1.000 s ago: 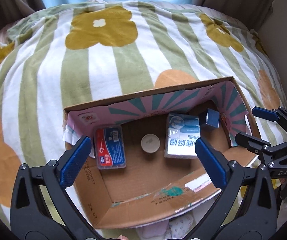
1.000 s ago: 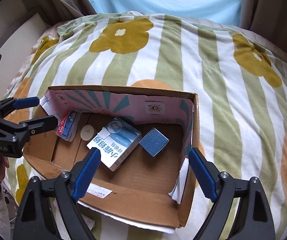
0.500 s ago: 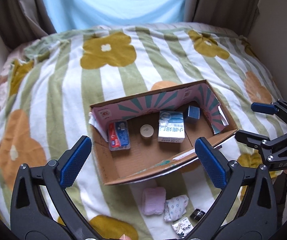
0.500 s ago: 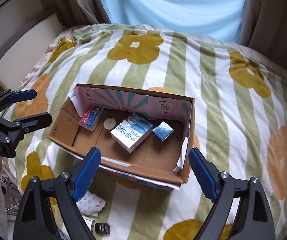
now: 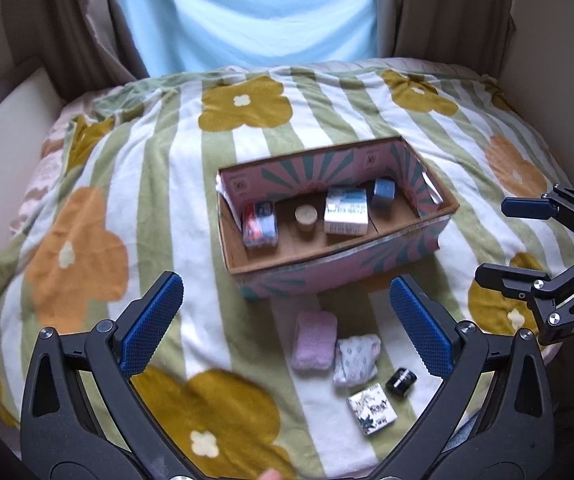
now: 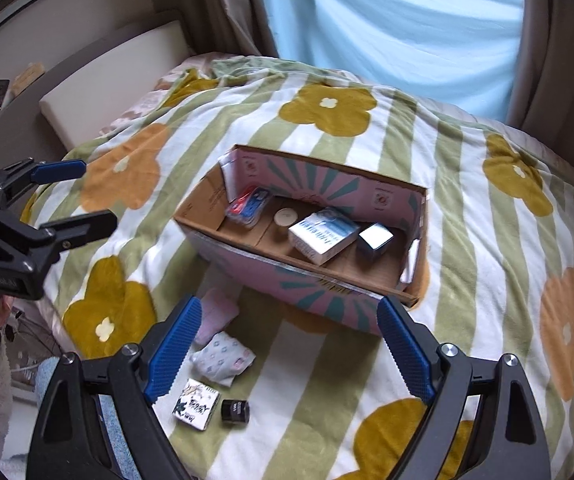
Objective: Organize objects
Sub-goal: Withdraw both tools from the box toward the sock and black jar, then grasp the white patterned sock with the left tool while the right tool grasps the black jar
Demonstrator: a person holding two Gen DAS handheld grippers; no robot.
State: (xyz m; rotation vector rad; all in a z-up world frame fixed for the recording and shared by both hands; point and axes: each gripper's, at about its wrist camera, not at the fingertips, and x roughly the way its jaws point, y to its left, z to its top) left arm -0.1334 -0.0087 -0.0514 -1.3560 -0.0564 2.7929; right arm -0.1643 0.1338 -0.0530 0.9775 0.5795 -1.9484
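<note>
An open cardboard box (image 5: 339, 270) (image 6: 307, 284) sits on the bed. Inside lie a red-blue packet (image 5: 261, 224), a round cream lid (image 5: 306, 214), a white-blue carton (image 5: 346, 210) and a small blue cube (image 5: 383, 192). In front of the box lie a pink pad (image 5: 314, 340), a patterned white pouch (image 5: 357, 360), a small black jar (image 5: 401, 381) and a small printed box (image 5: 371, 408). My left gripper (image 5: 287, 324) is open and empty, above these loose items. My right gripper (image 6: 287, 348) is open and empty, to the right of them.
A striped floral blanket (image 5: 147, 184) covers the bed. A blue curtain (image 5: 247, 12) and brown drapes hang behind. A cream headboard pad (image 6: 107, 84) stands at the left. The bed edge runs just below the loose items.
Both grippers pulled back and up from the box. The box looks smaller, and the loose items in front of it have come fully into view.
</note>
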